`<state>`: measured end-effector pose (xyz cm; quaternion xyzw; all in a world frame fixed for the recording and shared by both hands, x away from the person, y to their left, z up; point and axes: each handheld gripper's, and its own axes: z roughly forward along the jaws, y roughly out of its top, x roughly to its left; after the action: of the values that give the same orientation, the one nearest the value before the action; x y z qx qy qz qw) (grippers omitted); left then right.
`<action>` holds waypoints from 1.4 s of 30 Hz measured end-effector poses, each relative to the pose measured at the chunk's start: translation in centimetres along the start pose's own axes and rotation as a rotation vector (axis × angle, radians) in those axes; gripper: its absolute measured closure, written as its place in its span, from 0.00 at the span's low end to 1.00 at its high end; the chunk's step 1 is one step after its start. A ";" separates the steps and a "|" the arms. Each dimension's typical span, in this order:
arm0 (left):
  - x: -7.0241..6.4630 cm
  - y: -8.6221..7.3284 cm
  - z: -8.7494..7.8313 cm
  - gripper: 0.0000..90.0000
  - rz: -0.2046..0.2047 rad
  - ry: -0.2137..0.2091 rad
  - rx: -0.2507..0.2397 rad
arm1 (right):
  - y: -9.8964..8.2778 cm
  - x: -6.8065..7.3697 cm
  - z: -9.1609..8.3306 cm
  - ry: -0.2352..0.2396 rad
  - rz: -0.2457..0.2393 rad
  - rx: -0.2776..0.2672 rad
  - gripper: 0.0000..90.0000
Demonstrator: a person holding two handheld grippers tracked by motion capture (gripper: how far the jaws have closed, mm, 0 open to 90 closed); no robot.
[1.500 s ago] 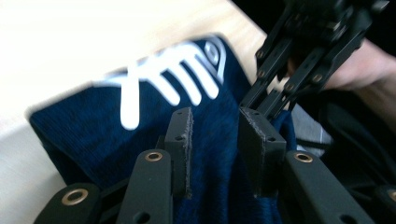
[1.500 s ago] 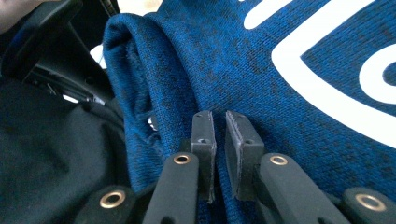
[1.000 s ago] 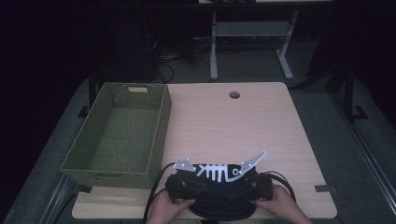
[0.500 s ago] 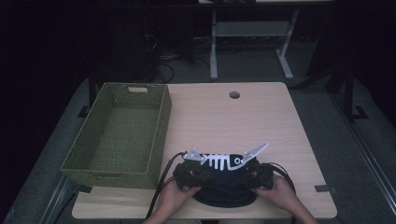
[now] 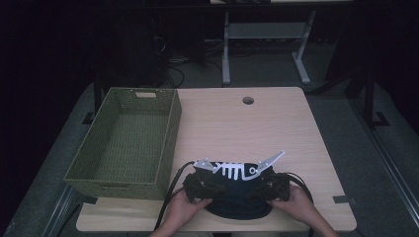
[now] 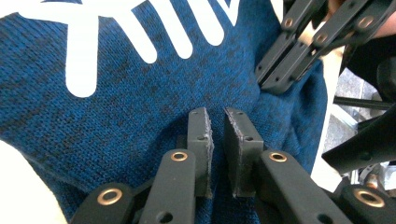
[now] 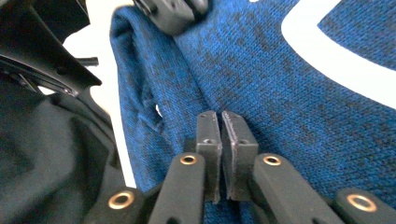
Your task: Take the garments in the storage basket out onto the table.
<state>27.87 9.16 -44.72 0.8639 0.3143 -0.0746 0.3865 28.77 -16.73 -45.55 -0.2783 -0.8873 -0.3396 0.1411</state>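
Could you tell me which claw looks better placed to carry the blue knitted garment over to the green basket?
Left, probably. The left claw grips the blue knitted garment on the side nearer the green basket, which stands left of the garment. The right claw, also clamped on the cloth, sits farther away.

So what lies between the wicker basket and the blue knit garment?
In the high view, bare tabletop and a black cable lie between the wicker basket and the blue knit garment.

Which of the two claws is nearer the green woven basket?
The left claw: it sits at the blue knitted garment's edge beside the green woven basket; the right claw is farther.
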 end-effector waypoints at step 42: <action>-0.3 -0.7 0.5 0.88 0.046 0.027 -0.004 | 5.8 -3.2 1.4 -0.123 0.134 -0.160 0.99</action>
<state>27.23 9.01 -45.43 0.8710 0.2995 -0.0534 0.3857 34.72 -13.47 -44.94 -0.3677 -0.8437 -0.3815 0.0863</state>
